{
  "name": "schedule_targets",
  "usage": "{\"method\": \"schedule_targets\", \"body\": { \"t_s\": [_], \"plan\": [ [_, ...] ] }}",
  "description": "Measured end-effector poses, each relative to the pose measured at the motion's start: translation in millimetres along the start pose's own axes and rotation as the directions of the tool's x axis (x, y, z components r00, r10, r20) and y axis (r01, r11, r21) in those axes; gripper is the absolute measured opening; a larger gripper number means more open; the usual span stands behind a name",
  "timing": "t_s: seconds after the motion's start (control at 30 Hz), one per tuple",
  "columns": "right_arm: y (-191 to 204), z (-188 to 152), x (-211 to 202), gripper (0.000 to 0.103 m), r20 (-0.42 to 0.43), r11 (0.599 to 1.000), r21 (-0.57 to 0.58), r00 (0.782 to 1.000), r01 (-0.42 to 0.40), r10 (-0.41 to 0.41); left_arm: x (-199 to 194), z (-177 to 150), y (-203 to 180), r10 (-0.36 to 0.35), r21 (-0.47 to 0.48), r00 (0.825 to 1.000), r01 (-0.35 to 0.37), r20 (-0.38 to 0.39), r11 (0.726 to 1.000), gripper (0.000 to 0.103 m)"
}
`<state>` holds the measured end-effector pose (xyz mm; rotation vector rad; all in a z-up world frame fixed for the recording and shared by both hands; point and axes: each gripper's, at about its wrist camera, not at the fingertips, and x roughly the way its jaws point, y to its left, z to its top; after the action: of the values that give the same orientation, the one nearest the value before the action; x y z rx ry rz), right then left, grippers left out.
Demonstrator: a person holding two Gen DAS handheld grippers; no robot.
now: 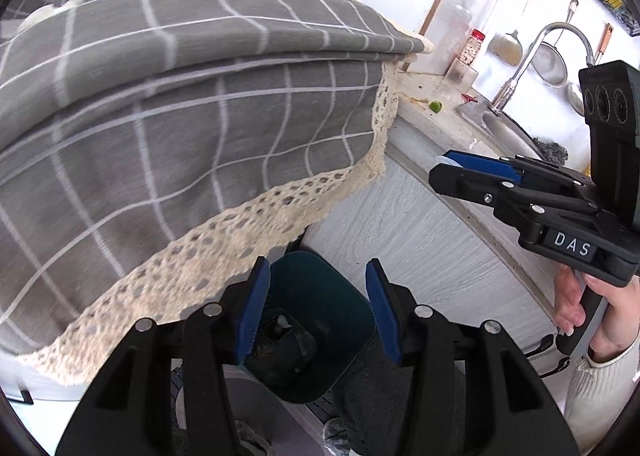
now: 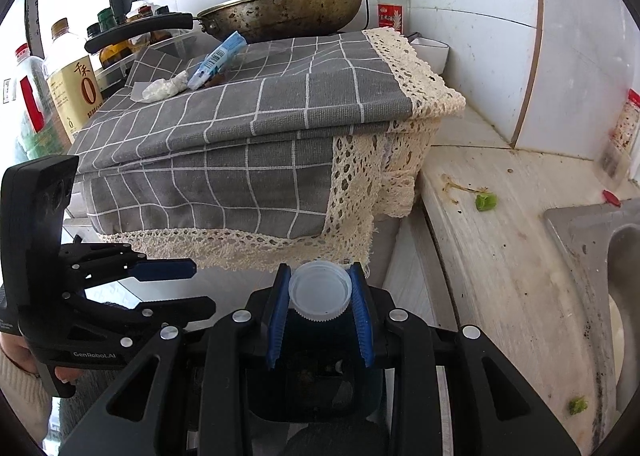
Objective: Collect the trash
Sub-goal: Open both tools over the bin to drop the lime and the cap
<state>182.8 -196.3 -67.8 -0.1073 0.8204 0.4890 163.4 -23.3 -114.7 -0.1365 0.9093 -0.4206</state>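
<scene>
The right gripper (image 2: 320,316) is clamped on a white cap (image 2: 320,292), its blue pads pressing both sides of the cap's rim. It hangs over the dark bin (image 2: 320,388), which sits on the floor just below the bench (image 2: 500,256) front edge.

The left gripper (image 1: 316,308) has its jaws apart with nothing between them, and it too points down into the bin (image 1: 320,320). In the right wrist view it sits to the left of the cap, near but not touching the right gripper.

A grey checked cloth (image 2: 260,143) with a lace hem covers a raised box; the hem hangs just above the cap and partly over the bin's far side. On the cloth, well back from its front edge, lie a blue wrapper (image 2: 216,59) and a crumpled white tissue (image 2: 166,89), side by side. A pan (image 2: 280,11) sits behind them.

To the right the bench is mostly open, with a green scrap (image 2: 486,201) near the cloth's corner and another (image 2: 578,404) at the sink (image 2: 592,240) rim.
</scene>
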Motion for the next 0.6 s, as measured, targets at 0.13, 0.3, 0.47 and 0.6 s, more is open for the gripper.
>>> {"method": "schedule_targets", "body": {
  "t_s": [0.13, 0.3, 0.47, 0.6],
  "plan": [
    [3, -1, -2, 0.045, -0.003, 1.0, 0.005, 1.0, 0.009, -0.009, -8, -7, 4, 0.013, -0.019, 1.0, -0.013, 0.004, 1.0, 0.052],
    [8, -1, -11, 0.047, 0.02, 1.0, 0.001, 1.0, 0.011, -0.011, -22, -11, 7, 0.024, -0.027, 0.999, -0.024, 0.027, 0.999, 0.058],
    [12, -1, -19, 0.047, 0.03, 1.0, -0.004, 0.999, 0.011, -0.011, -31, -10, 3, 0.026, -0.026, 0.999, -0.025, 0.044, 0.999, 0.058],
    [15, -2, -25, 0.047, 0.037, 1.0, -0.008, 0.999, 0.014, -0.013, -37, -10, -4, 0.023, -0.018, 0.998, -0.022, 0.052, 1.0, 0.059]
  ]
}}
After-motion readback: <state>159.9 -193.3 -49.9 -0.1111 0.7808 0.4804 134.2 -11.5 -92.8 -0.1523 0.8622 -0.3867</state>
